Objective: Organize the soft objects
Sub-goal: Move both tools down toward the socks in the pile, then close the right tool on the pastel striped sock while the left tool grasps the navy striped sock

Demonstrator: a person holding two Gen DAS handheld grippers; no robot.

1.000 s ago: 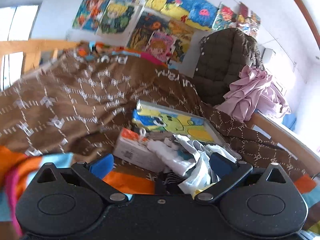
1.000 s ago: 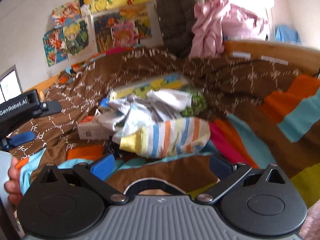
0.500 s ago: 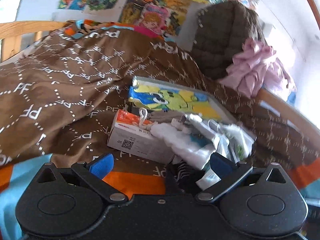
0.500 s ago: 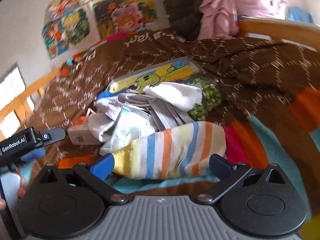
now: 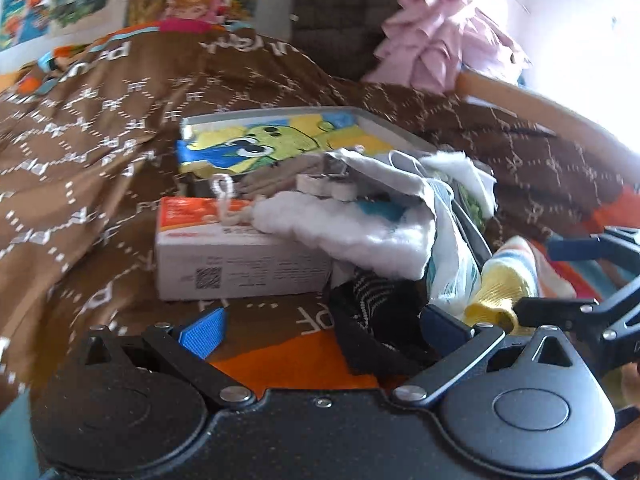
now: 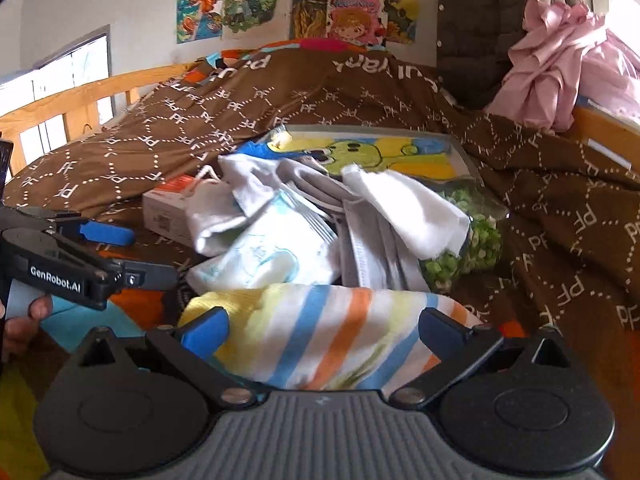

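Note:
A striped sock (image 6: 320,340) with a yellow toe lies on the blanket, right between the wide-apart fingers of my right gripper (image 6: 324,330), which is open. Behind it a heap holds a white cloth (image 6: 404,208), a blue-printed plastic packet (image 6: 272,252) and grey masks (image 6: 376,248). My left gripper (image 5: 324,328) is open too, low over the blanket. A black patterned sock (image 5: 372,304) lies just inside its right finger. A fluffy white sock (image 5: 344,228) rests partly on a white and orange box (image 5: 240,256). The striped sock's toe (image 5: 504,280) shows at the right.
A cartoon picture frame (image 5: 280,140) lies behind the heap on the brown patterned blanket (image 6: 160,132). A bag of green bits (image 6: 472,248) sits to the right. Pink clothes (image 6: 552,60) and a brown quilted jacket (image 6: 480,28) hang over the wooden bed rail (image 6: 60,104).
Both grippers have come down and forward toward the heap. The right one now straddles the striped sock, and the left one has closed in on the black sock.

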